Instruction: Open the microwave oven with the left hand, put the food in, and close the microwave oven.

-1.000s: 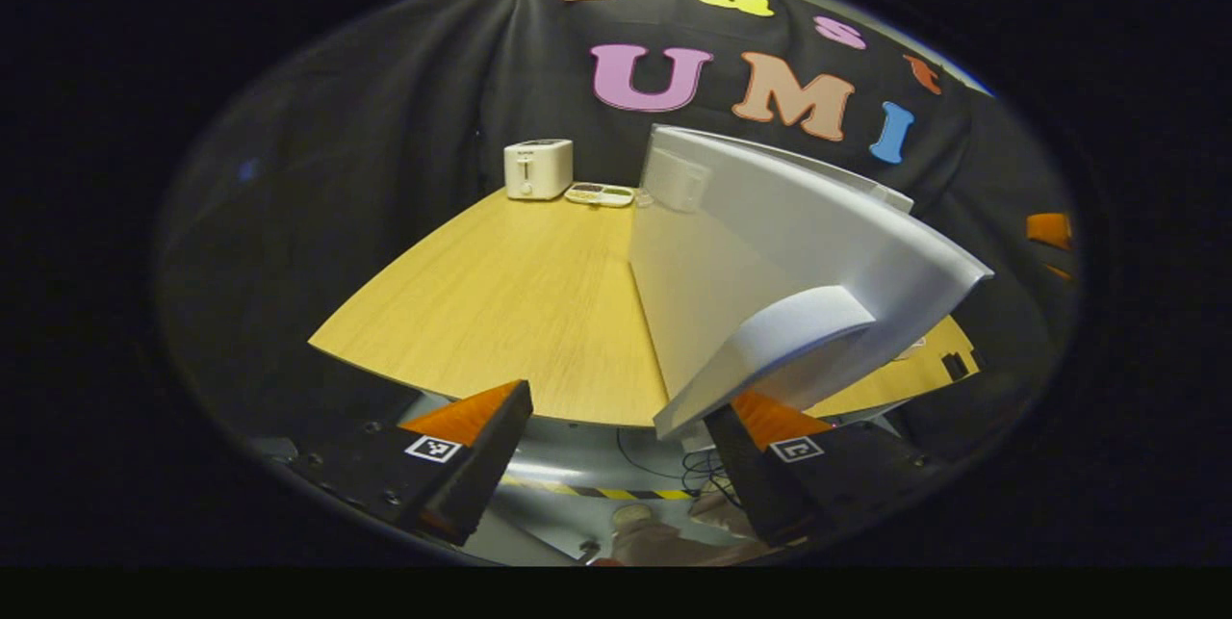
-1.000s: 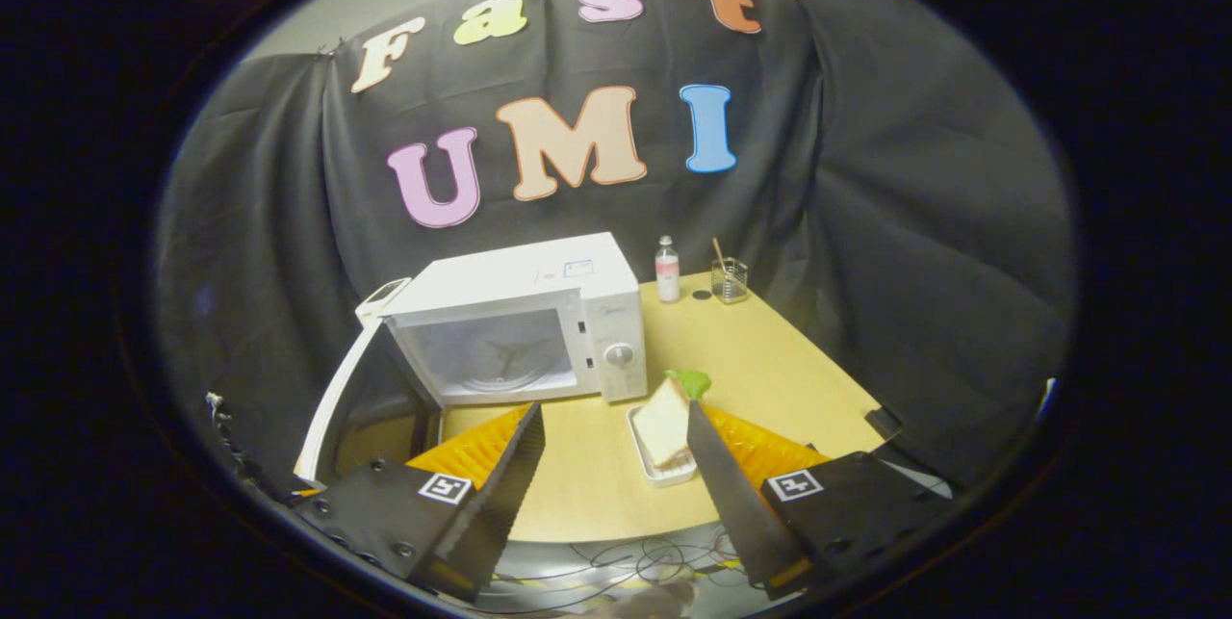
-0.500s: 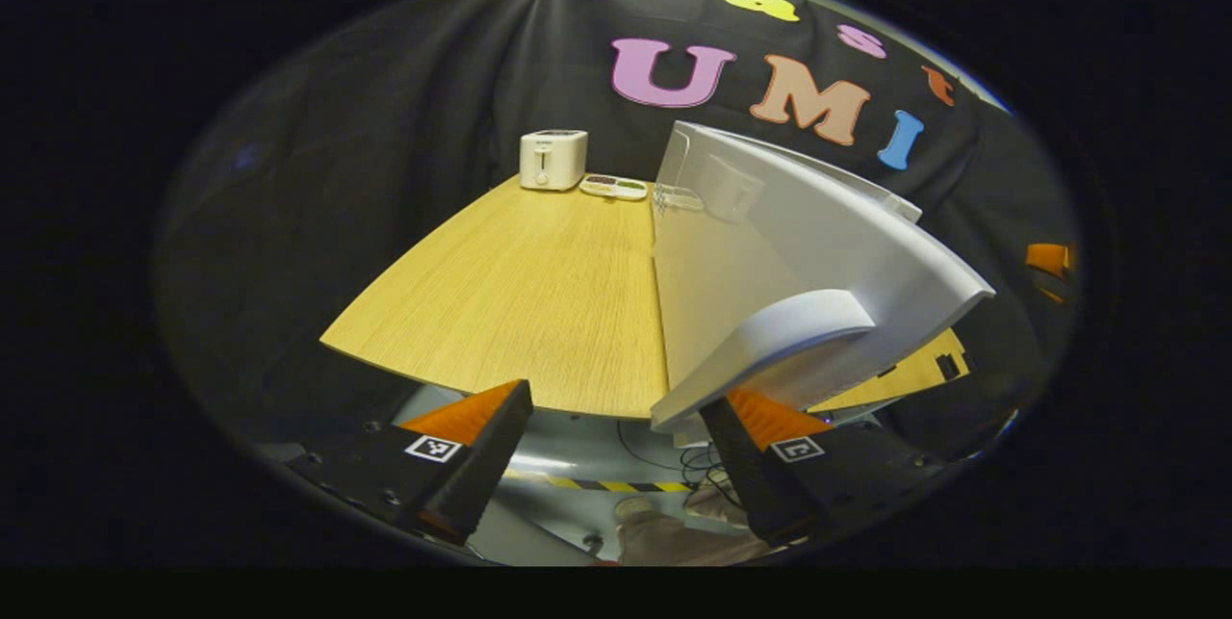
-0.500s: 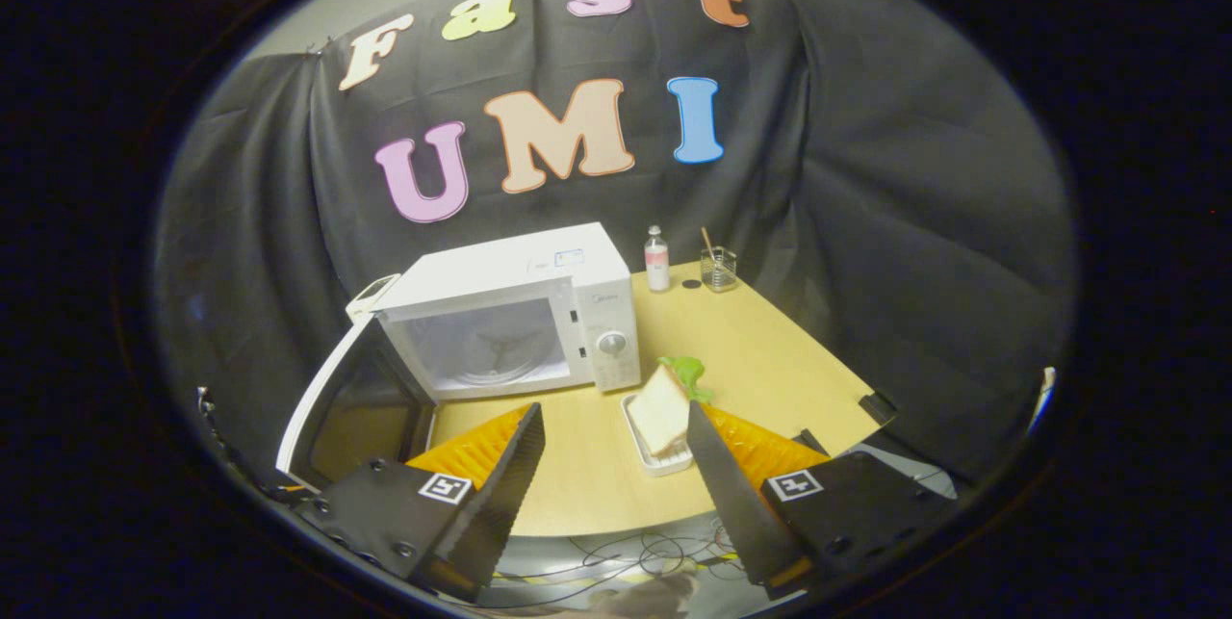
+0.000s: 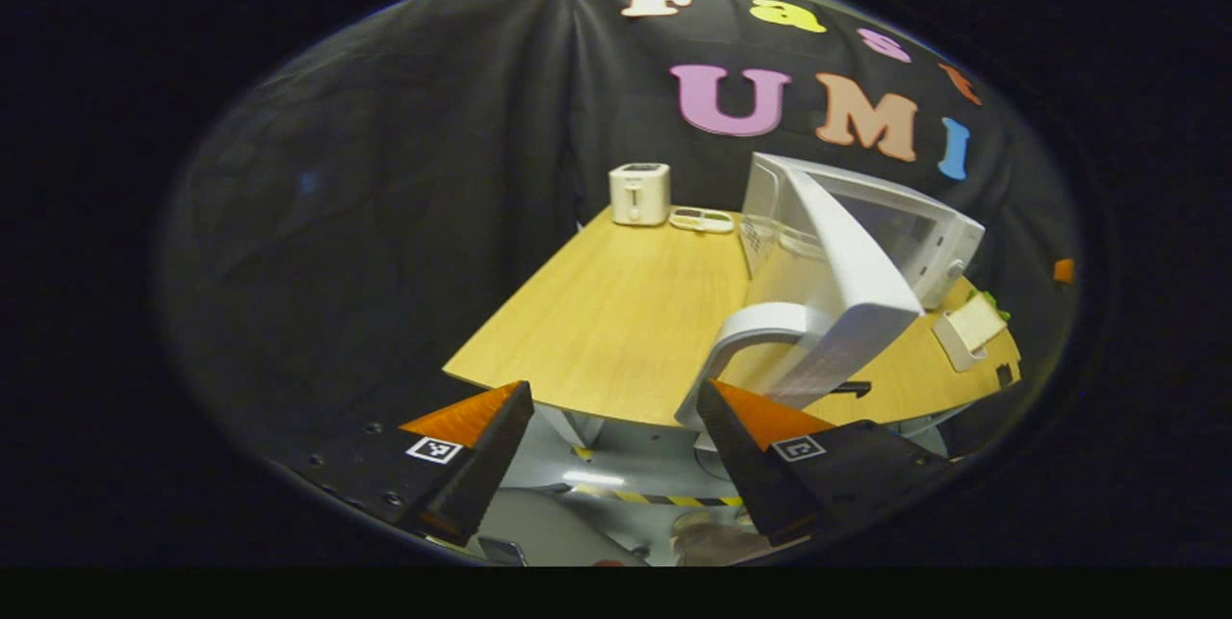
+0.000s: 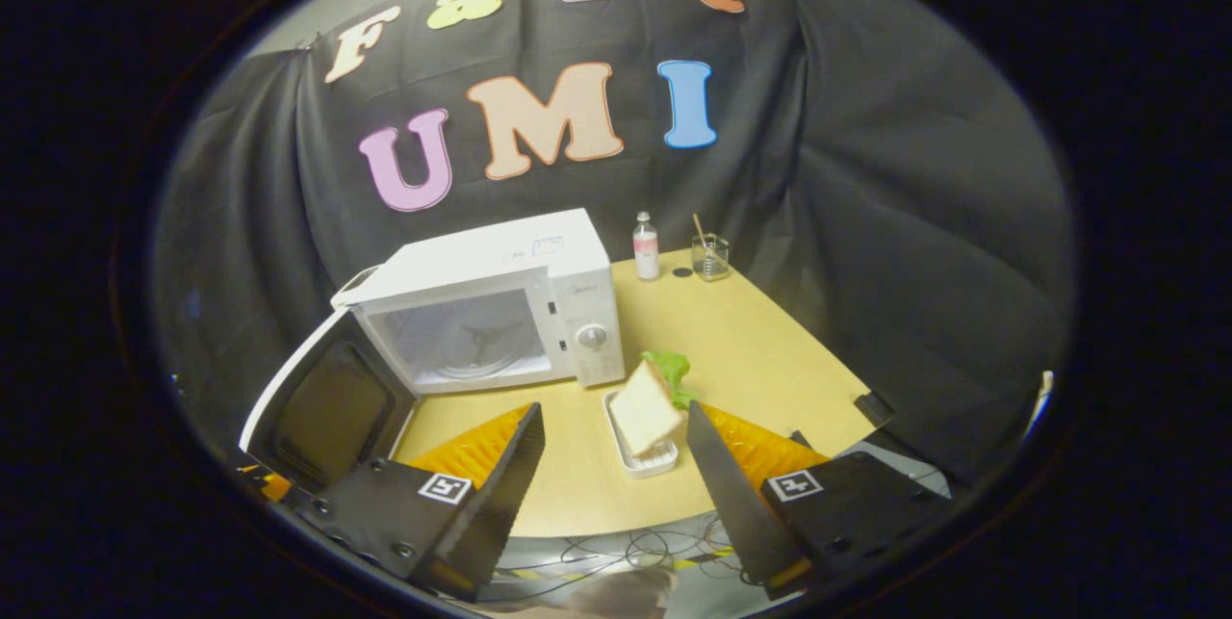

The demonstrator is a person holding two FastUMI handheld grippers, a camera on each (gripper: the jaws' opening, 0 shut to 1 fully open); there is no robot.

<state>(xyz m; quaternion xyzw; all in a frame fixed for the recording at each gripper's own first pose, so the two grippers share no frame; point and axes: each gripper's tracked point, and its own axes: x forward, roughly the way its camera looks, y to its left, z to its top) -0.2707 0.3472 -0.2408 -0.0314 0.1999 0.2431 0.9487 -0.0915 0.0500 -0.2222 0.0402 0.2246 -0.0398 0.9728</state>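
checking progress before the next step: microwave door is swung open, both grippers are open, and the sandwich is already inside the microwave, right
Not quite. The sandwich is not inside: the right gripper view shows it in its white tray on the table, in front of the microwave. The rest holds: the door is swung open, and the left gripper and right gripper are both open.

Cloth-walled booth (image 6: 866,167), mock kitchen table (image 6: 751,349)

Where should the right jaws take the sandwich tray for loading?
Probably take the white tray by its long rims, coming from its near short end. The sandwich leans upright inside and could crush, and the microwave cavity already stands open beyond. Right gripper is open.
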